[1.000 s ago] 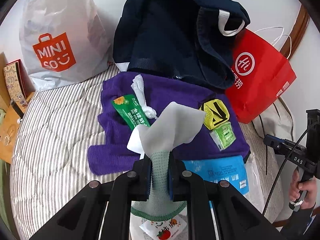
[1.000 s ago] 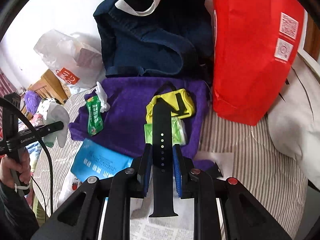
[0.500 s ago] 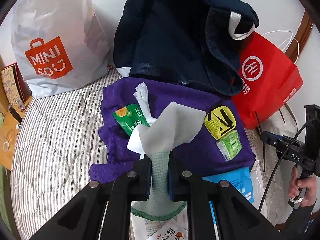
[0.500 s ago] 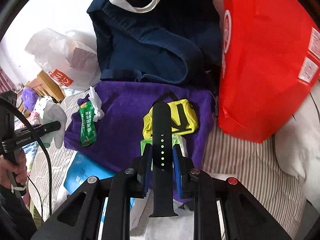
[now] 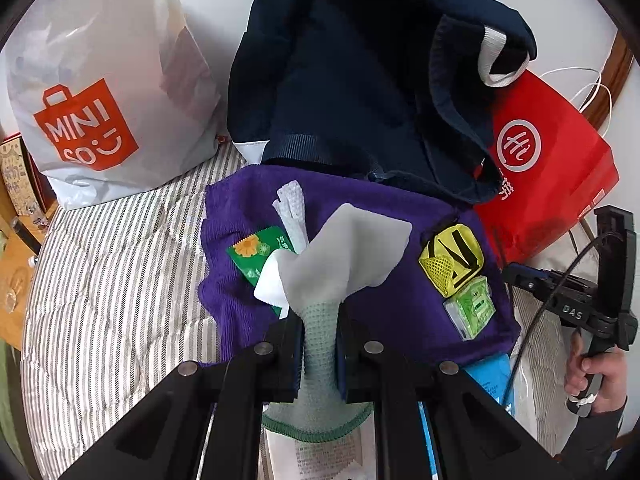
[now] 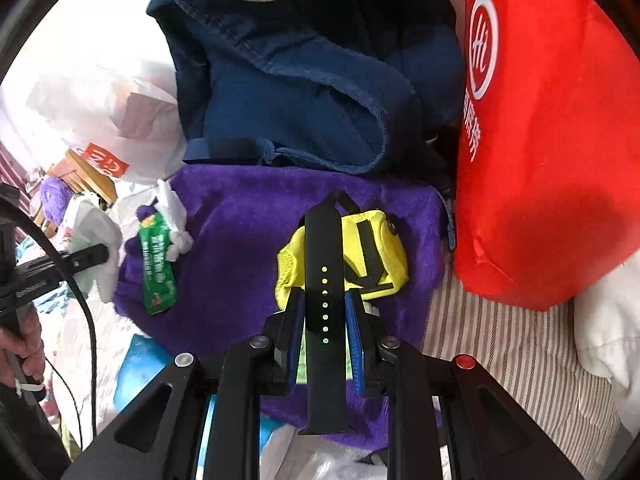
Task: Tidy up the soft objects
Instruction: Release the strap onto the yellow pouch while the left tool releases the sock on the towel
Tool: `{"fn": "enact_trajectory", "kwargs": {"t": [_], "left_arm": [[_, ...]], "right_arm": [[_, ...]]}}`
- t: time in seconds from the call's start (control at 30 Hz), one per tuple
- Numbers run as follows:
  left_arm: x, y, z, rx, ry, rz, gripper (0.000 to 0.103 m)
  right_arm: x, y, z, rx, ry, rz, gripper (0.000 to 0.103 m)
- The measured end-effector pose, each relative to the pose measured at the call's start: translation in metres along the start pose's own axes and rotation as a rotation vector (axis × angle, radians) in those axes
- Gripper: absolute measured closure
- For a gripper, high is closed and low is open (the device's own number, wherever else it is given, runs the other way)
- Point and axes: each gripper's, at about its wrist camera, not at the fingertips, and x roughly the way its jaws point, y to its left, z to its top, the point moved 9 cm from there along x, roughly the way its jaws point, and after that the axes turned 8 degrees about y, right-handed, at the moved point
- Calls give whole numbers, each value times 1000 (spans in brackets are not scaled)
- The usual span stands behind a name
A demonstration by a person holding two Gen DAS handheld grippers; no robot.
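Observation:
My left gripper (image 5: 319, 328) is shut on a pale grey-green knit glove (image 5: 344, 256) and holds it above a purple towel (image 5: 240, 216) on the striped bed. My right gripper (image 6: 323, 308) is shut on a black watch strap (image 6: 323, 248) with a row of holes, held over the same purple towel (image 6: 240, 216). On the towel lie a green sachet (image 5: 252, 249), a white mesh glove (image 5: 291, 208), a yellow-black pouch (image 5: 450, 258) and a small green packet (image 5: 472, 308). A dark navy garment (image 5: 360, 80) is piled behind the towel.
A white MINISO bag (image 5: 100, 92) stands at the back left and a red paper bag (image 5: 548, 160) at the back right. A blue packet (image 6: 140, 364) and papers lie at the near edge. A white pillow (image 6: 604, 320) lies at the right.
Both grippers have moved forward towards the towel and the navy garment. Each keeps its hold on its object.

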Motion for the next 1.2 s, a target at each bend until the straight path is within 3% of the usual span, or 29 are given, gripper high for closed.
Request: {"fn": "enact_trajectory", "kwargs": {"t": [0.3,0.37,0.53,1.07,1.17,1.2], "left_arm": [[13,2,5,-1,24,-2,90],[18,1,6,-2,33,-5,90],[28,-1,6,-5,46,-17,90],[70,-30,2,31,128,-20,89],[74,-37,1,42,137,-20,84],[74,-38,1,42,141,-19,75]], "right_arm": [[34,-12,-5,19,71,-41,82],[34,-12,-6,16,74,-39,77],[20,-11,-8,11,50,-32,59],[-49,-12,-50,39,-34,-13,57],[-52,-16,-60,61,-33,-9,57],[-52,-17,-64,70,-29,-7,57]]}}
